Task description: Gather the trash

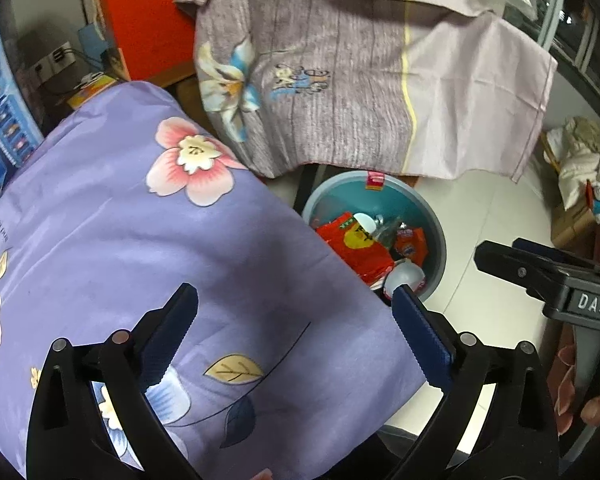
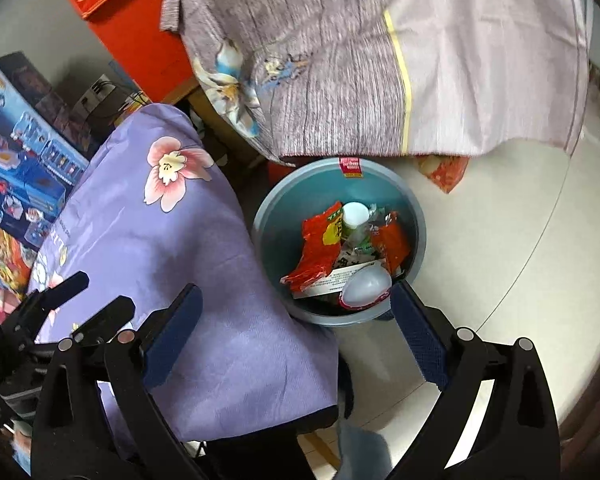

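A round teal trash bin [image 1: 434,236] [image 2: 268,216] stands on the pale floor beside a surface draped in purple floral cloth. Inside it lie red snack wrappers [image 1: 352,240] [image 2: 320,248], an orange packet [image 1: 412,242] [image 2: 394,246], a white cap [image 2: 355,213] and a pale egg-shaped shell [image 1: 406,274] [image 2: 366,282]. My left gripper [image 1: 296,336] hangs open above the purple cloth [image 1: 140,248], left of the bin, nothing between its fingers. My right gripper [image 2: 296,336] is open too, empty, over the bin's near edge. Each view shows the other gripper at its side [image 1: 540,276] [image 2: 60,312].
A grey and pink cloth [image 1: 360,80] [image 2: 380,72] drapes over furniture behind the bin. Red boxes [image 1: 140,20] [image 2: 132,12] stand at the back left, blue toy boxes [image 2: 24,152] at far left. A white bundle [image 1: 580,160] and cardboard sit at the right. Pale floor [image 2: 500,260] spreads right of the bin.
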`<state>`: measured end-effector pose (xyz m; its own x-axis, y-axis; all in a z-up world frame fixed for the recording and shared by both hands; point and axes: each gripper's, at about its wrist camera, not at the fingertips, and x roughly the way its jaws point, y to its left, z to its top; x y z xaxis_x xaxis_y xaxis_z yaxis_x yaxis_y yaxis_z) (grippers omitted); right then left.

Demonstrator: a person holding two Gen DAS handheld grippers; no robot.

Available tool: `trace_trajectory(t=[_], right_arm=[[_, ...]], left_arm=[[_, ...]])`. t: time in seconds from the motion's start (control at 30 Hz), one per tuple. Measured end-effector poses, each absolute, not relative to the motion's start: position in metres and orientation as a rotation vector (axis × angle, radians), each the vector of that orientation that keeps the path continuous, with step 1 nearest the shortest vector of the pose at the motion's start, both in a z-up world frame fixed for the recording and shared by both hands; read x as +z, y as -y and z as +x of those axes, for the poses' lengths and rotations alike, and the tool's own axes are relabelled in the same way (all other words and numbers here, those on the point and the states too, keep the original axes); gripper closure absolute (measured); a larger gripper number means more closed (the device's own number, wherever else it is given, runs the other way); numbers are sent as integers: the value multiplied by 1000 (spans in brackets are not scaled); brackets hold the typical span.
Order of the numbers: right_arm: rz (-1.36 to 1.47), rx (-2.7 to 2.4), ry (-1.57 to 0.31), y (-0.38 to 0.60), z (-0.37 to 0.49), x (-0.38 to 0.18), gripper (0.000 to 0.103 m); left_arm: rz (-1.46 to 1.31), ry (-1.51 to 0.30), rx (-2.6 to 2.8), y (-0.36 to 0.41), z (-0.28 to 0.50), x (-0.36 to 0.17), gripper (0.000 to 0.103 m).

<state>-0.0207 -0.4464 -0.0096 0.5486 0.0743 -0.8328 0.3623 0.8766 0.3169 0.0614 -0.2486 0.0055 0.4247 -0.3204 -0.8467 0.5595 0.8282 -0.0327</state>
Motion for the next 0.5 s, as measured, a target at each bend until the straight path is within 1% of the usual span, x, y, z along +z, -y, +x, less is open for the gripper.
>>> trace_trajectory(t=[0.23,0.5], right_arm=[[415,-174,-969,430,-27,0,12],[414,-182,-963,424,-32,-2,12]], left_arm=[[231,-979,-530,231,58,12,4],[215,-974,-513,221,54,11,4]])
